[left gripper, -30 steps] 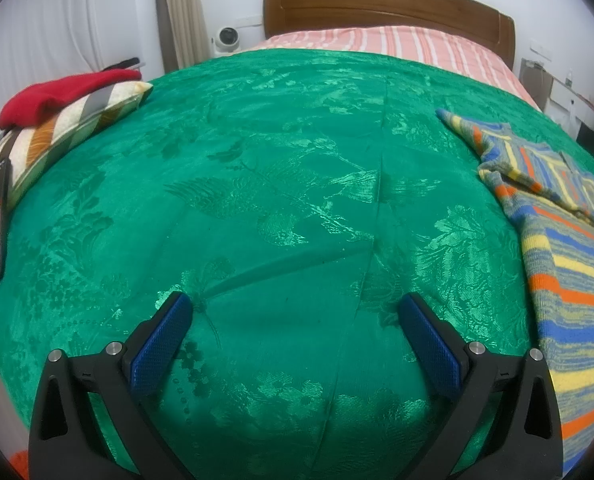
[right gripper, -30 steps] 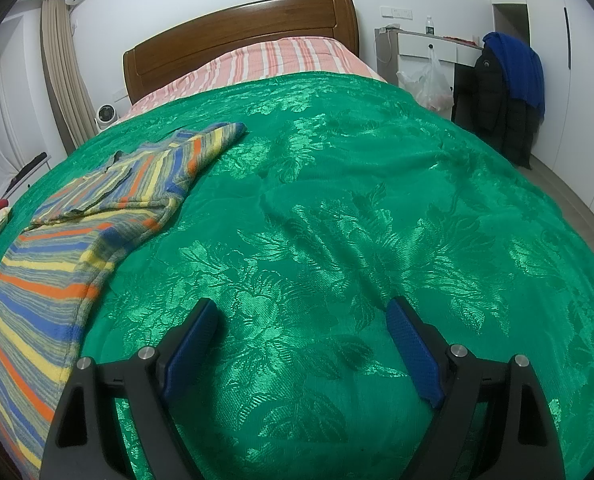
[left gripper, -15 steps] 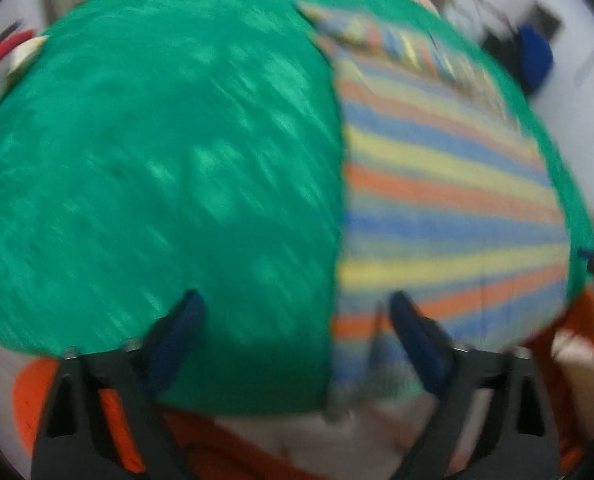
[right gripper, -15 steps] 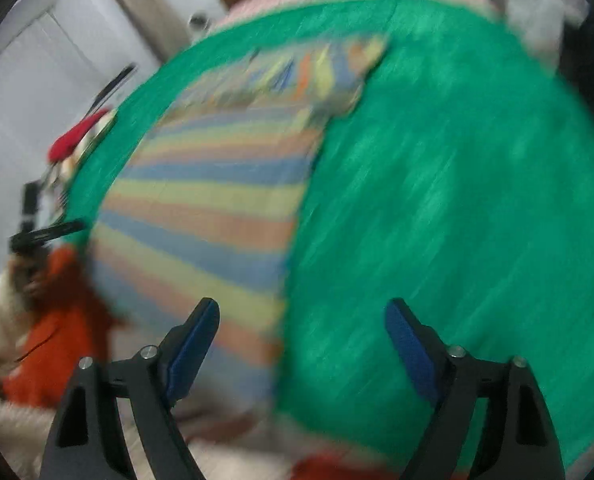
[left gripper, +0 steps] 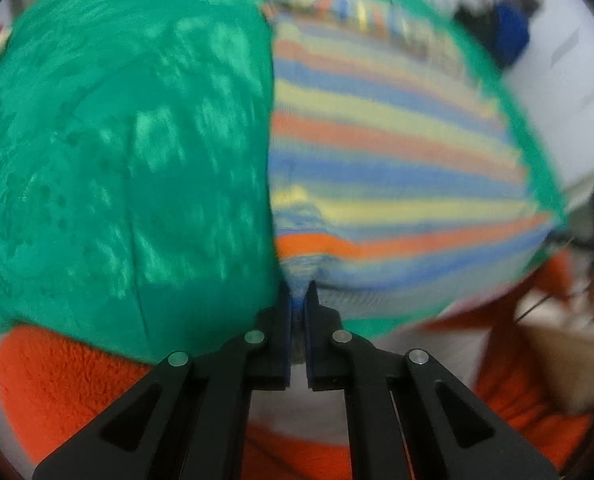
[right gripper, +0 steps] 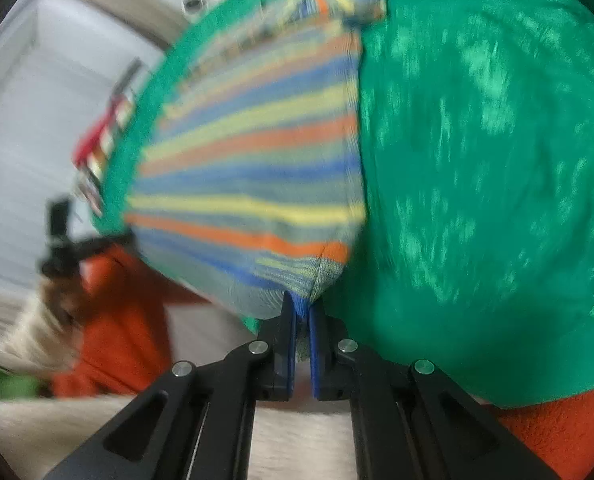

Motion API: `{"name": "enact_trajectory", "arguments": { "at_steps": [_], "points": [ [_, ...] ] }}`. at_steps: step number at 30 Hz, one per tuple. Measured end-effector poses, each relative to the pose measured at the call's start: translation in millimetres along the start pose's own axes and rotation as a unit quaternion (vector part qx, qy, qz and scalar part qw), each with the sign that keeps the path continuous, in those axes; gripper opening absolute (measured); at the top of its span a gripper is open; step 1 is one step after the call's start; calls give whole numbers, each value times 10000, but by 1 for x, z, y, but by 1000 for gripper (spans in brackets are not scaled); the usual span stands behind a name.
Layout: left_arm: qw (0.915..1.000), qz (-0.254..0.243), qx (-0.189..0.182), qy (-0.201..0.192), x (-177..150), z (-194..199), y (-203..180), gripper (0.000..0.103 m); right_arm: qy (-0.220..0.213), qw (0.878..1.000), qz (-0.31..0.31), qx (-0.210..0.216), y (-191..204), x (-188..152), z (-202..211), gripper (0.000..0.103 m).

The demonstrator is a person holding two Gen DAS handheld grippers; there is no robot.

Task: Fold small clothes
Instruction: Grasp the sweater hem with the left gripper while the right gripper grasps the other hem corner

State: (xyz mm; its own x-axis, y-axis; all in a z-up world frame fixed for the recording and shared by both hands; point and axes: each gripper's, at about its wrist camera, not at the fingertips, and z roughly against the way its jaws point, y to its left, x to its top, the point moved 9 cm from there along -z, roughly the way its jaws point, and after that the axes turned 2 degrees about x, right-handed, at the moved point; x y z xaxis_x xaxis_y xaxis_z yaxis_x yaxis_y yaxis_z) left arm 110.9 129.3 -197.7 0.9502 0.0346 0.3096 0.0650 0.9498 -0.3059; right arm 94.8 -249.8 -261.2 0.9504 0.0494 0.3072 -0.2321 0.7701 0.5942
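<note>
A striped knit garment (left gripper: 385, 160) in blue, yellow and orange lies flat on the green bedspread (left gripper: 129, 152). My left gripper (left gripper: 297, 300) is shut on its near left hem corner. In the right wrist view the same striped garment (right gripper: 257, 168) lies left of centre on the bedspread (right gripper: 477, 180). My right gripper (right gripper: 301, 312) is shut on its near right hem corner. Both views are blurred by motion.
The person's orange fleece (left gripper: 65, 376) shows below the bed's near edge in both views. The other gripper (right gripper: 61, 240) shows at the left of the right wrist view. A striped pillow with a red item (right gripper: 105, 136) lies at the bed's far left.
Both grippers swung to the garment's near hem and went from wide open to shut on its two corners. The hem is slightly lifted at each grip.
</note>
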Motion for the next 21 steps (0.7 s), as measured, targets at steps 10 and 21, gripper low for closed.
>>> {"name": "enact_trajectory", "arguments": {
  "at_steps": [10, 21],
  "points": [
    [9866, 604, -408, -1456, 237, -1, 2, 3, -1634, 9859, -99, 356, -5, 188, 38, 5],
    [9766, 1578, 517, -1364, 383, -111, 27, 60, -2243, 9697, -853, -457, -97, 380, -29, 15]
  ]
}}
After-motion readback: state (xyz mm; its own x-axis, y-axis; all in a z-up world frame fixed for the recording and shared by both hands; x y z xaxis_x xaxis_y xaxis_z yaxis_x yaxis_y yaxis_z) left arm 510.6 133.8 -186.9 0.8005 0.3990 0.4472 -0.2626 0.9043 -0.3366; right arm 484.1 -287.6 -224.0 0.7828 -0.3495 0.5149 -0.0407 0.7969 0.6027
